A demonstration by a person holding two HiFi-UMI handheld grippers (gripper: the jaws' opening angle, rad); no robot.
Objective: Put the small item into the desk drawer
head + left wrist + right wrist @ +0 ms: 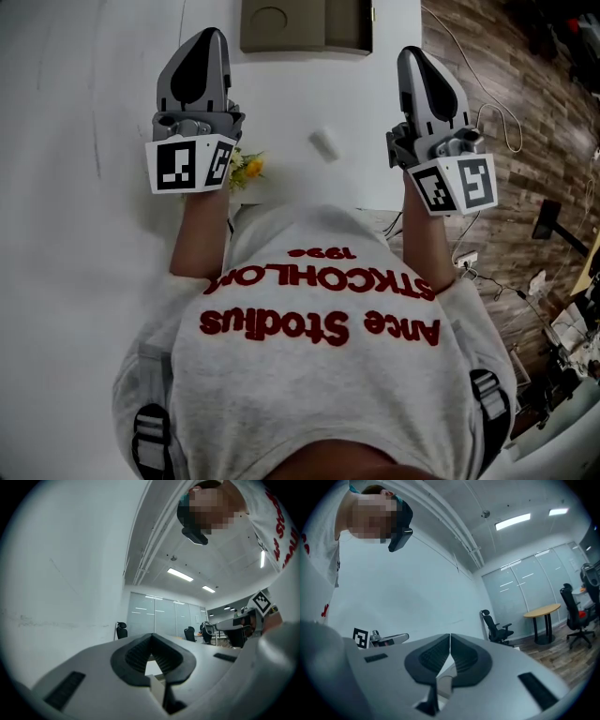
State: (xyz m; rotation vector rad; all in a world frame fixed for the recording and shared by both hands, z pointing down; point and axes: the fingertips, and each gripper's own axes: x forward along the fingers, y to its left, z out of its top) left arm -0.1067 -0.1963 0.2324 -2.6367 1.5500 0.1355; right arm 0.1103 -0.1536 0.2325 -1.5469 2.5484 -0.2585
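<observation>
On desk, between both grippers: small white item point(323, 143), touching neither.
Left gripper point(211, 39): jaws together, empty.
Right gripper point(413, 56): jaws together, empty.
Sweatshirt point(319, 384) print: red, "1996" legible.

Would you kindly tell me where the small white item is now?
In the head view, the small white item lies on the white desk, right of the yellow flowers and below the tan desk unit.

yellow flowers point(248, 169) in view | white cable point(507, 114) on wood floor point(534, 75) | office chair point(497, 627) near round table point(542, 611)
</observation>
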